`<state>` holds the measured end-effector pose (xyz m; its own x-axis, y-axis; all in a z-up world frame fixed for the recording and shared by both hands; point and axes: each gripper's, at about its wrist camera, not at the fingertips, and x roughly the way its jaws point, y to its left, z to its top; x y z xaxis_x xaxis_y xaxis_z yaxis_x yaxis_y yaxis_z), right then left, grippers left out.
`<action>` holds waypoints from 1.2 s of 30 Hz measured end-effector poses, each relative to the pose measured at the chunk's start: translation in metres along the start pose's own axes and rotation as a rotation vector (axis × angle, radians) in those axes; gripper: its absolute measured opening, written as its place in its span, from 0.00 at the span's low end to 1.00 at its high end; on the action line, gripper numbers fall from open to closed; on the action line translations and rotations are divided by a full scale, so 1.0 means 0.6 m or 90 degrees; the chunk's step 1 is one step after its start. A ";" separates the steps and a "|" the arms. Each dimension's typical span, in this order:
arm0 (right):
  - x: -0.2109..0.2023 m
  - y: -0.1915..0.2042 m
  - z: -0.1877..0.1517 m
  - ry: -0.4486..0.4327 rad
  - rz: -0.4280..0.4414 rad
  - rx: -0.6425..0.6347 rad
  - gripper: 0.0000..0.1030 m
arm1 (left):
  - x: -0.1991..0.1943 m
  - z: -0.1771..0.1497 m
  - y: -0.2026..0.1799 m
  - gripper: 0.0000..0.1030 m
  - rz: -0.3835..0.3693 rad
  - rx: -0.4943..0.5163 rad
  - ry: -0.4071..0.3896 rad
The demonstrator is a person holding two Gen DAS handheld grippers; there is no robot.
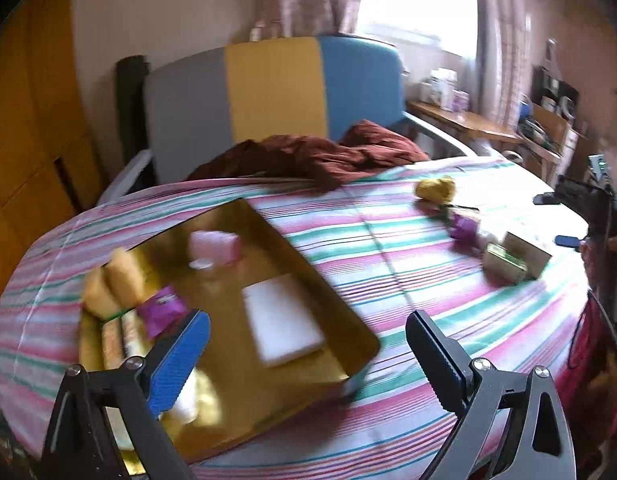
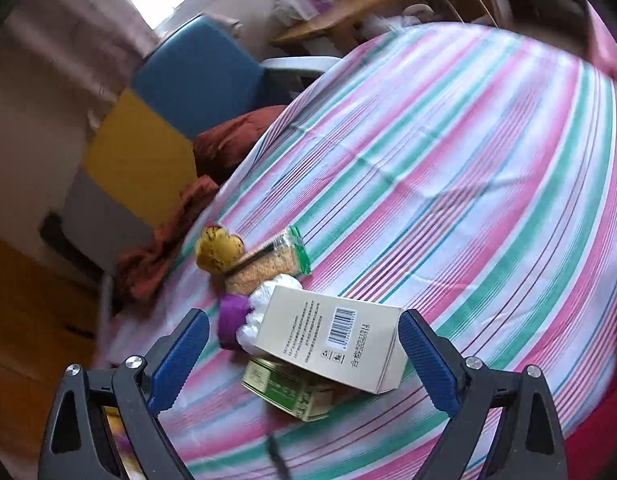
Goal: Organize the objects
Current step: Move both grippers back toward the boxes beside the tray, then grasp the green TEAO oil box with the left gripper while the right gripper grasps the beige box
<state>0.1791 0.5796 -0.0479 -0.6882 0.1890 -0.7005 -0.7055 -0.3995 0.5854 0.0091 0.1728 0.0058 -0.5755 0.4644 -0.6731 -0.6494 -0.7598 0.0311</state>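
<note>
Right gripper (image 2: 304, 354) spread wide over the cream box (image 2: 328, 338), which leans on the green tin (image 2: 292, 390); squeeze carelessly and it slides off. Left gripper (image 1: 306, 356) gapes empty beside the gold tray (image 1: 308, 280).

Right wrist view, lower centre of the frame: a cream carton (image 2: 328, 338) is seen lying across a green-and-gold tin (image 2: 292, 394). On the carton's upturned face a barcode is printed. Beside the barcode, near the carton's right end, the characters "合格" and a digit string are printed sideways; the string is read roughly as "20230315", with a second line above it too small to be made out. Several lines of fine print run to the left of the barcode, none legible. Markings on the tin are blurred.

Left wrist view: a purple packet (image 1: 164, 310) carries pale lettering, smeared by motion and not readable.
</note>
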 end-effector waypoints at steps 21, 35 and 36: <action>0.010 -0.004 -0.002 0.011 0.081 0.030 0.94 | 0.181 0.081 -0.289 0.96 -0.198 0.138 0.095; 0.014 -0.008 -0.004 0.019 0.097 0.037 0.94 | 0.264 0.087 -0.400 1.00 -0.287 0.284 0.105; 0.013 -0.008 -0.004 0.019 0.097 0.037 0.94 | 0.268 0.086 -0.404 1.00 -0.288 0.290 0.105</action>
<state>0.1775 0.5810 -0.0569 -0.7836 0.1032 -0.6126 -0.6021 -0.3688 0.7081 0.0484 0.4552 -0.0717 -0.1364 0.5894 -0.7963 -0.9754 -0.2204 0.0039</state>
